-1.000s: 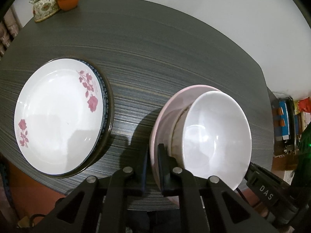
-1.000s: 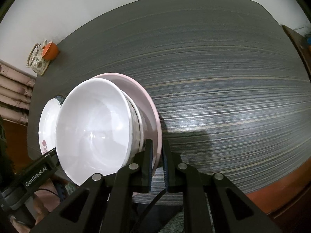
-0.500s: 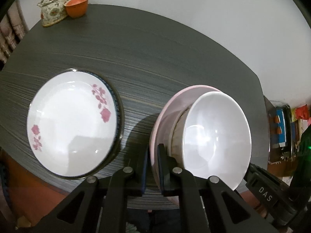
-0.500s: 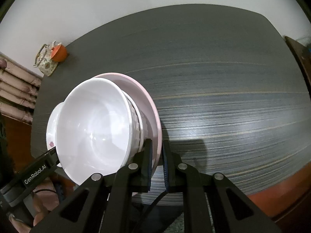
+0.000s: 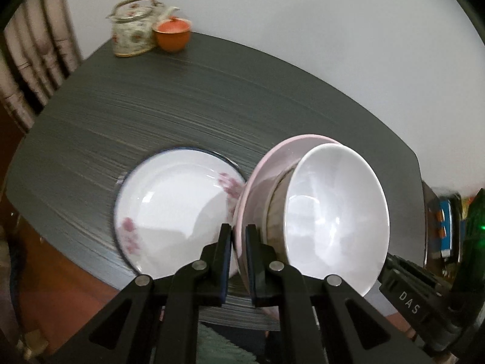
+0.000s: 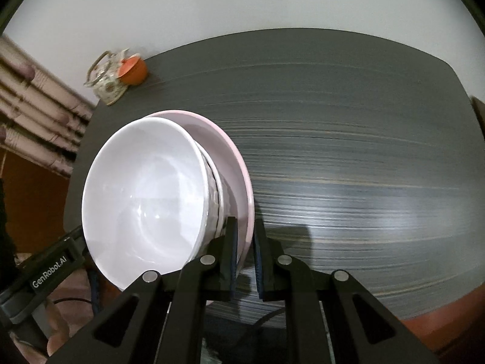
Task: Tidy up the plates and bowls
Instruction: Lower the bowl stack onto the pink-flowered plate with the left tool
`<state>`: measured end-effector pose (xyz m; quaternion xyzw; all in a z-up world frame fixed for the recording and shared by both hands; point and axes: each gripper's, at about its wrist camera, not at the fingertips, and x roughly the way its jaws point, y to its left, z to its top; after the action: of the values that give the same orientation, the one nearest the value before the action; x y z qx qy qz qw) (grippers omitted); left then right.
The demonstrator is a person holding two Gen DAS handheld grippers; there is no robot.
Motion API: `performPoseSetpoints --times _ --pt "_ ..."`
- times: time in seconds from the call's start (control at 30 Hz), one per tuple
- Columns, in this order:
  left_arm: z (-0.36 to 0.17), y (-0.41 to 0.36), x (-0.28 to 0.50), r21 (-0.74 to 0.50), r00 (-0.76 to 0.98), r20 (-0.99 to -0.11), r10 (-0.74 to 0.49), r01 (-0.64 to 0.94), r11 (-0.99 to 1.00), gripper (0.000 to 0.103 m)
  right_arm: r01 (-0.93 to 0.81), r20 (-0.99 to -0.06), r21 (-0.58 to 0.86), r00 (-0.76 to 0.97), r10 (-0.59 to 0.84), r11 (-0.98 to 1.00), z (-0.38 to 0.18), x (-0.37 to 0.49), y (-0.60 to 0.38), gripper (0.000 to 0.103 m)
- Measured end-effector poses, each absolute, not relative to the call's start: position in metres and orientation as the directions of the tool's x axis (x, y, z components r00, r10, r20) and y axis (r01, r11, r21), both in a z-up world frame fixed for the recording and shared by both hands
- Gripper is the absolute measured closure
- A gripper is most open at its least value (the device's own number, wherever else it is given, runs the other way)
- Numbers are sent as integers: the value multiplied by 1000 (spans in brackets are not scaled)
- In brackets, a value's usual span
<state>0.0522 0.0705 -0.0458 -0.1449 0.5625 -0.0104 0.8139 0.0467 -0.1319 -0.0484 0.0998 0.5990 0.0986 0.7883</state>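
Count, both views together.

Plates: two. One pink plate (image 5: 266, 163), one white plate (image 5: 172, 209) with red flowers and a dark rim.

Bowls: at least two, nested. The white bowl (image 5: 333, 212) sits on top; beneath it the patterned wall of a second bowl (image 6: 213, 194) shows. Any further bowl in the stack cannot be told.

Teapots: one (image 5: 132, 35).

Orange cups: one (image 5: 172, 35).

Tables: one (image 6: 348, 121).

Grippers: two, left gripper (image 5: 239, 242) and right gripper (image 6: 245, 239).
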Motion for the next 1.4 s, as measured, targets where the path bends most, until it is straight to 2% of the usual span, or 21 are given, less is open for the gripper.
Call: performPoseSetpoints --times 0.47,0.87,1.4 --pt "-61 152 43 -250 365 -921 -136 -285 925 96 -155 -925 295 202 322 943 -61 62 -43 91" --pt "-85 178 50 -263 327 -932 -157 -310 914 96 -165 -942 270 158 296 949 -81 69 -18 91" --pt "-83 185 61 -268 327 -931 -160 -319 909 96 -170 -948 245 165 273 954 -87 67 -13 91"
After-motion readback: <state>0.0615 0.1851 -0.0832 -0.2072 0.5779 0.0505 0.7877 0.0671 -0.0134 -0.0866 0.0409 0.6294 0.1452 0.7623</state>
